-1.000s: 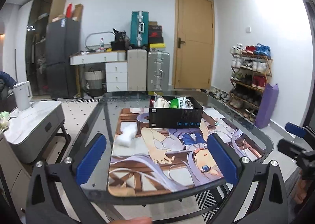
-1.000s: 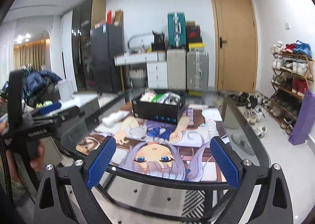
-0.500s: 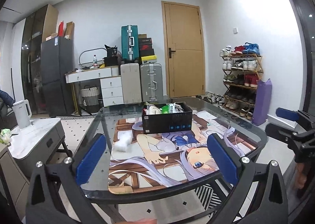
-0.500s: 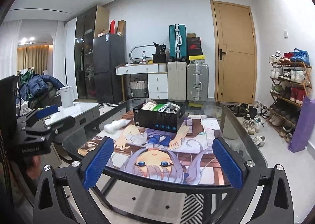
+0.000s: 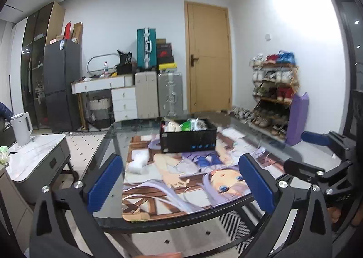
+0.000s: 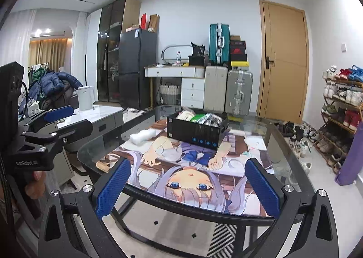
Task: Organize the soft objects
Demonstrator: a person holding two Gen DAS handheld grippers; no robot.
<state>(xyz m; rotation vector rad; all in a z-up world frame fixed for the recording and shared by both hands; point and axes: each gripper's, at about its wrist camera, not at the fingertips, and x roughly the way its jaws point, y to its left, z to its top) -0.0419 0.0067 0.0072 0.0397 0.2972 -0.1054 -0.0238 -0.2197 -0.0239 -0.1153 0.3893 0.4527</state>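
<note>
With both the left gripper (image 5: 180, 184) and right gripper (image 6: 187, 186) spread wide and empty short of the worktop (image 6: 275, 135), the white soft bundle (image 6: 143, 136) beside the black box (image 6: 196, 132) may squash or slip if pinched off-centre.

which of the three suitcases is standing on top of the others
The teal suitcase. It stands upright on the beige suitcase, while the beige one and the silver suitcase stand lower down, side by side.
</note>
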